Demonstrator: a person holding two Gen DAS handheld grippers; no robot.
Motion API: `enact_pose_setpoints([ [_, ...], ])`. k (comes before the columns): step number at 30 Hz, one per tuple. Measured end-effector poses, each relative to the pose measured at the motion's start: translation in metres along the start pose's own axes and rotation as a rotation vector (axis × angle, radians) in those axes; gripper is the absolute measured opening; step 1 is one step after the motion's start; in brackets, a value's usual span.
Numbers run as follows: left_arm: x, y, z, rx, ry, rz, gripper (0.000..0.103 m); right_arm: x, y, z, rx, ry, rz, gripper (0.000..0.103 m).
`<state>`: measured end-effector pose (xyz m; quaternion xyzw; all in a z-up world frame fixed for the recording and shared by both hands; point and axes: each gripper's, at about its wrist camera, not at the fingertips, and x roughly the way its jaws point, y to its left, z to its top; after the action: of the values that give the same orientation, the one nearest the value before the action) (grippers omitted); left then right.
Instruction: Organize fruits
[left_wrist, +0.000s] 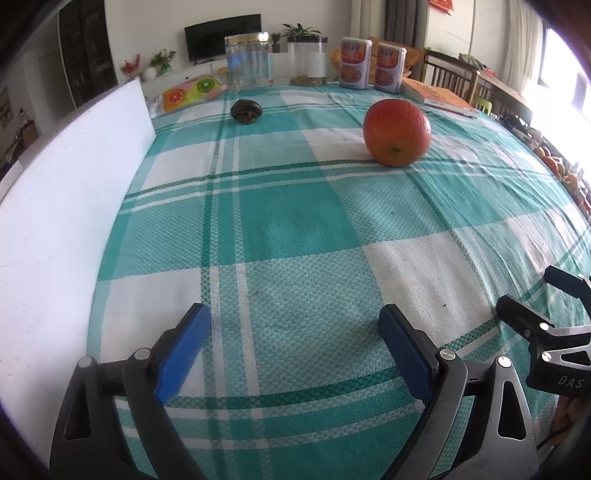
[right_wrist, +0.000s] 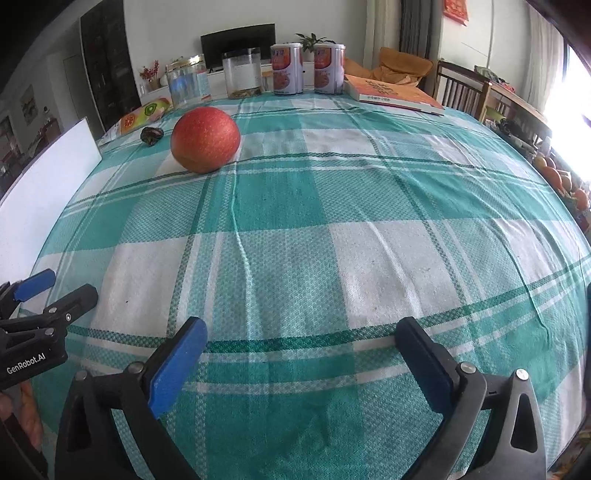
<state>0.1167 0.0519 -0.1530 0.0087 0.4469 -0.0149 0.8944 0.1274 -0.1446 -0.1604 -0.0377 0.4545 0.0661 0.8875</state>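
Note:
A large orange-red round fruit (left_wrist: 397, 133) sits on the green-and-white checked tablecloth (left_wrist: 295, 229), far ahead and right of my left gripper (left_wrist: 295, 317). In the right wrist view the fruit (right_wrist: 205, 139) lies far ahead to the left of my right gripper (right_wrist: 301, 332). A small dark wrinkled fruit (left_wrist: 246, 110) lies further back; it also shows in the right wrist view (right_wrist: 151, 135). Both grippers are open and empty, low over the near part of the table. The right gripper (left_wrist: 524, 295) shows at the left view's right edge; the left gripper (right_wrist: 59, 286) shows at the right view's left edge.
A white board (left_wrist: 62, 206) stands along the table's left edge. At the back stand a clear jar (left_wrist: 248, 61), a second jar (left_wrist: 307, 61), two cans (left_wrist: 371, 66), an orange book (left_wrist: 439, 98) and a fruit-print pouch (left_wrist: 192, 90). Chairs (right_wrist: 476, 92) stand at the right.

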Motion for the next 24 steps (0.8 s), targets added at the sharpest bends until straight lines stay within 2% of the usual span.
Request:
enact_pose_setpoints([
  [4,0.000,0.000,0.000,-0.001,0.001,-0.001,0.094,0.008,0.016,0.042,-0.140,-0.007,0.010,0.102],
  [6,0.000,0.000,0.000,-0.001,0.001,-0.001,0.094,0.004,0.032,0.074,-0.244,-0.093,-0.007,0.102],
  [8,0.000,0.000,0.000,-0.001,0.001,-0.001,0.094,0.006,0.057,0.099,-0.406,-0.151,-0.021,0.102],
  [12,0.000,0.001,0.000,-0.001,0.002,-0.001,0.094,0.042,0.099,0.129,-0.667,-0.071,-0.059,0.099],
  [15,-0.001,0.001,0.000,-0.001,0.002,-0.001,0.094,0.069,0.107,0.138,-0.727,0.004,-0.056,0.085],
  [16,-0.001,0.001,-0.001,-0.001,0.002,-0.001,0.094,0.076,0.106,0.140,-0.728,0.026,-0.067,0.072],
  [17,-0.001,0.001,-0.001,-0.001,0.002,-0.001,0.094,0.078,0.103,0.142,-0.718,0.026,-0.076,0.066],
  [19,0.000,0.001,0.000,-0.001,0.003,-0.001,0.094,0.075,0.082,0.153,-0.556,0.054,0.034,0.065],
  [22,0.000,0.001,0.000,-0.001,0.003,-0.001,0.094,0.069,0.029,0.162,-0.161,0.121,0.262,0.065],
  [24,0.000,0.001,0.000,-0.001,0.003,-0.001,0.094,0.067,-0.013,0.154,0.124,0.188,0.415,0.065],
])
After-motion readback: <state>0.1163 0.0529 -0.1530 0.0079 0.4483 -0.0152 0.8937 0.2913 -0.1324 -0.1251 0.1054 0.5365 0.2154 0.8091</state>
